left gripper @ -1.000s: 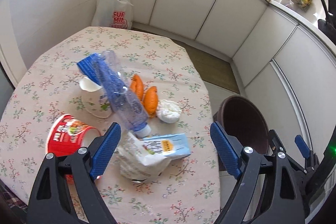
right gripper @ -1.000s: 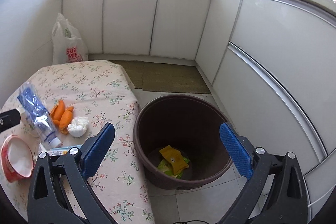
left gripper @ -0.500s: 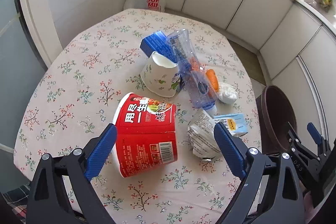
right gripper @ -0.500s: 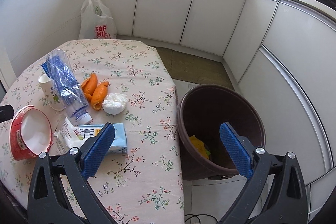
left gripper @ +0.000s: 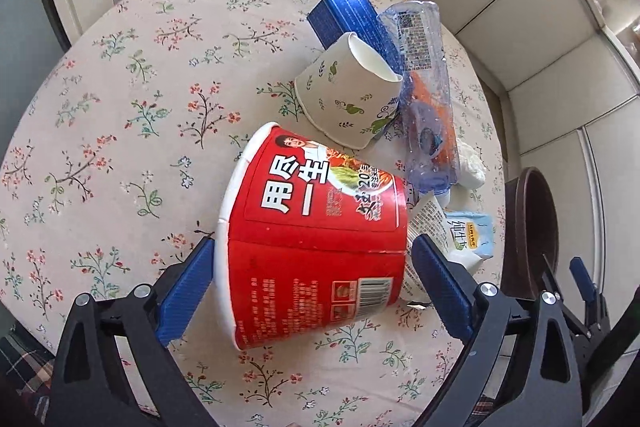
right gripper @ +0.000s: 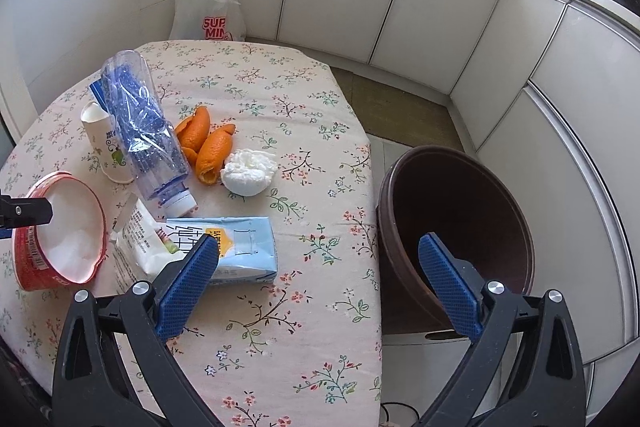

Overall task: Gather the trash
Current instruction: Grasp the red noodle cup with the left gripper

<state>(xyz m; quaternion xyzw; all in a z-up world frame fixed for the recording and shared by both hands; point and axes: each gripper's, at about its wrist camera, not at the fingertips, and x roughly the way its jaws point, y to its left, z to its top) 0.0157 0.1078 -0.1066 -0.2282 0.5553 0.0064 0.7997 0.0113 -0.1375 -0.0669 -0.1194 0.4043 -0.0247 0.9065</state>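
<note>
Left tongs (left gripper: pixel 312 279) opening, straddling the red noodle cup (left gripper: pixel 316 247) on its side, no squeeze yet; right tongs (right gripper: pixel 318 279) hanging open, empty; I'm closing gently across the wall to avoid crushing.

Red noodle cup (left gripper: pixel 312 243) lies on its side, empty — beside paper cup (left gripper: pixel 348 99), crushed bottle (left gripper: pixel 426 95), milk carton (right gripper: pixel 236 251), orange peel (right gripper: pixel 208 143), tissue wad (right gripper: pixel 248 173).

Floral-cloth bench (right gripper: pixel 304 307), red noodle tub (left gripper: pixel 312 239) lying tipped, paper cup (left gripper: pixel 348 99), crushed bottle (right gripper: pixel 144 127), orange peel (right gripper: pixel 208 143), white tissue wad (right gripper: pixel 248 173), milk carton (right gripper: pixel 240 251), blue box (left gripper: pixel 344 15)
</note>
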